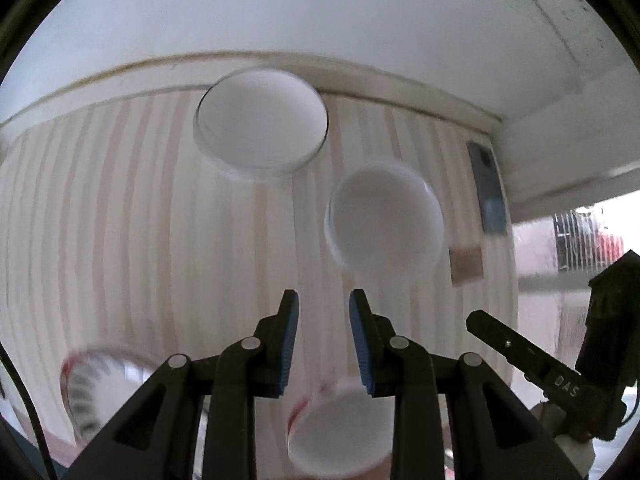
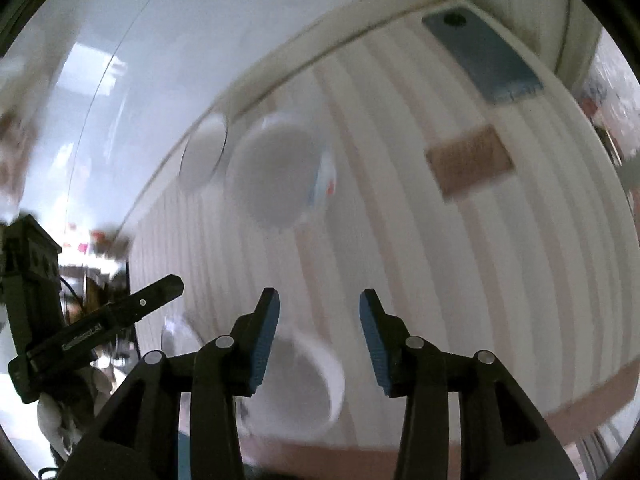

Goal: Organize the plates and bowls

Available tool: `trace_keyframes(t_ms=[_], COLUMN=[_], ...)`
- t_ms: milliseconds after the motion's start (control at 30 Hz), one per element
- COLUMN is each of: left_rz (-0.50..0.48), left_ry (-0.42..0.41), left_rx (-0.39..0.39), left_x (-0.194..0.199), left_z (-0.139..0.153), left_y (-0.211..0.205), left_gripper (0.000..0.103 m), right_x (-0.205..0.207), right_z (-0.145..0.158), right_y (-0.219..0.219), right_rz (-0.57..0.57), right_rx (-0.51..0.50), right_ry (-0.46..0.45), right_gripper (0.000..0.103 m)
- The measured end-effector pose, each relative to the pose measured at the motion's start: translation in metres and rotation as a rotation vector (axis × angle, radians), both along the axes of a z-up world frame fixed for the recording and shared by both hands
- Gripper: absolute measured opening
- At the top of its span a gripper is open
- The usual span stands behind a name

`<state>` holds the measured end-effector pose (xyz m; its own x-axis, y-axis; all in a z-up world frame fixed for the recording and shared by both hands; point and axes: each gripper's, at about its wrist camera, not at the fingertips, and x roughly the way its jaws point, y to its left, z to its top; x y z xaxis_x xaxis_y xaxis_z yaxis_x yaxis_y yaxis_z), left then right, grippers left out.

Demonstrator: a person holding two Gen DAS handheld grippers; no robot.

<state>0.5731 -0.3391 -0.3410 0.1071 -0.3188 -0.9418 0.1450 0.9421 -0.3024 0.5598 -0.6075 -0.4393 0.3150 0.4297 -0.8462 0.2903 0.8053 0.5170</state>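
While both grippers hang above the striped tablecloth (image 1: pixel 120 220), I read the scene from left to right.

Left wrist view: a red-trimmed patterned dish (image 1: pixel 86 392) lies at the lower left edge, blurred, so I cannot tell plate from bowl. The large white plate (image 1: pixel 260 124) sits at the far side of the table, close to the wall. Nearer and to its right stands a white bowl (image 1: pixel 384 216), apart from the plate. Directly below the left gripper (image 1: pixel 323 300) is a second white bowl with a red mark on its rim (image 1: pixel 340 428). The fingers stand with a narrow gap between the blue pads, and nothing is pinched. At the right edge lie a grey-blue phone (image 1: pixel 488 188) and a brown card (image 1: pixel 466 266).

Right wrist view: the right gripper (image 2: pixel 318 300) shows its fingers spread wider, and nothing is between them. A white bowl (image 2: pixel 304 392) rests on the cloth just beneath them.

Progress, as I judge it: no piece is stacked on another in either view; plate, bowls and patterned dish all sit separately. Grouping the bowls and placing the plates together remains to be done, so the task looks to be at an early stage
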Motion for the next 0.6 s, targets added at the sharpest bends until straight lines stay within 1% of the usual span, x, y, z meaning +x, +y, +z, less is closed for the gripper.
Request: trace_keyframes(t_ms=[100, 200, 267, 333, 367, 400, 500, 600], left_rz=[0.0, -0.018, -0.035, -0.046, -0.052, -0.06, -0.074, -0.086], left_ry=[0.016, 0.055, 0.078, 0.074, 0.068, 0.065, 0.054, 0.041], left_rx=[0.011, 0.025, 0.038, 0.036, 0.03, 0.026, 0.026, 0.041], left_x=[0.026, 0.046, 0.053, 0.053, 0.053, 0.05, 0.051, 0.051], left_z=[-0.013, -0.033, -0.046, -0.052, -0.053, -0.053, -0.054, -0.056], left_y=[-0.01, -0.023, -0.031, -0.034, -0.035, -0.035, -0.038, -0.043], left_gripper=[0.024, 0.024, 0.024, 0.024, 0.023, 0.022, 0.02, 0.02], right_x=[0.035, 0.066, 0.082, 0.094, 0.098, 0.101, 0.107, 0.106], right_z=[-0.008, -0.02, -0.03, -0.04, -0.044, -0.047, -0.049, -0.049], right_y=[-0.007, -0.01, -0.011, -0.008, -0.006, -0.006, -0.003, 0.003], right_rz=[-0.033, -0.045, -0.04, -0.035, -0.031, -0.025, -0.007, 0.009], right_rx=[0.008, 0.011, 0.008, 0.01, 0.005, -0.004, -0.023, -0.052], right_ry=[-0.014, -0.012, 0.005, 0.024, 0.03, 0.032, 0.031, 0.021], right_gripper=[0.045, 0.045, 0.045, 0.044, 0.038, 0.028, 0.015, 0.014])
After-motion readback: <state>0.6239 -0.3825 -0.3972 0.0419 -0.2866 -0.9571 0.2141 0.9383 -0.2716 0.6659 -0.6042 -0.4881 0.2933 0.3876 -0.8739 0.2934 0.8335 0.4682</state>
